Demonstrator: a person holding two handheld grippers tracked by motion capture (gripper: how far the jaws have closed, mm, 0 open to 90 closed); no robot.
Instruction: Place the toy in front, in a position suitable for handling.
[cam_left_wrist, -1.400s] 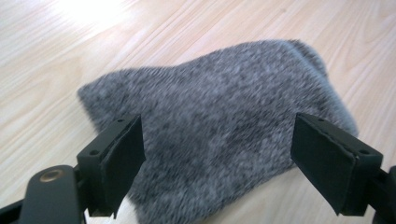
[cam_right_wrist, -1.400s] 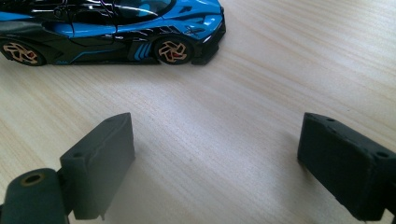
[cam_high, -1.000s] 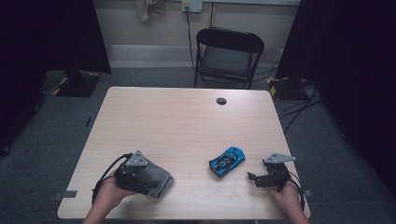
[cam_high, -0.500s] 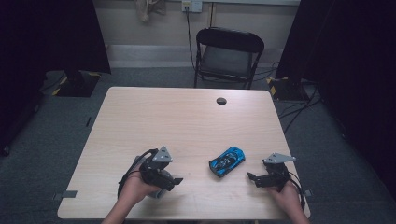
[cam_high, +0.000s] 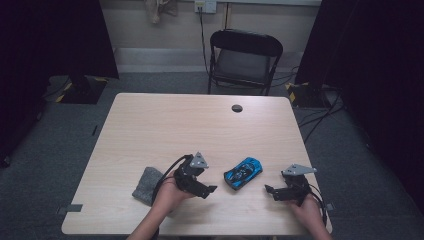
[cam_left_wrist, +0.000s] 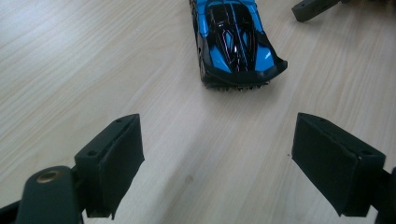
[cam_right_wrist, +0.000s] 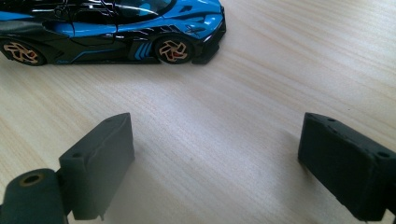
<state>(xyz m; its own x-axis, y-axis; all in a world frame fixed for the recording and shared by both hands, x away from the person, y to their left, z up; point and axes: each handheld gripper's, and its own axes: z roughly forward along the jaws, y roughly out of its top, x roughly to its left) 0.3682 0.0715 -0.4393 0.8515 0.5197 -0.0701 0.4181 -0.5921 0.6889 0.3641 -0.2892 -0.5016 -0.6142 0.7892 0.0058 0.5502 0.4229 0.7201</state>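
On the pale wooden table (cam_high: 150, 125), both wide-open grippers, left gripper (cam_high: 210, 189) and right gripper (cam_high: 269, 190), are flanking the blue-and-black toy sports car (cam_high: 243, 172), seemingly lining up a grasp.

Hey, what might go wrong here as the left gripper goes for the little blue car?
1. The toy car sits on free wheels, apart from the open left gripper; a nudge from one jaw before both close might roll it away.
2. The right gripper lies close on the car's other side, so the two grippers could collide.
3. The grey cloth lies under the left forearm and could get dragged along.
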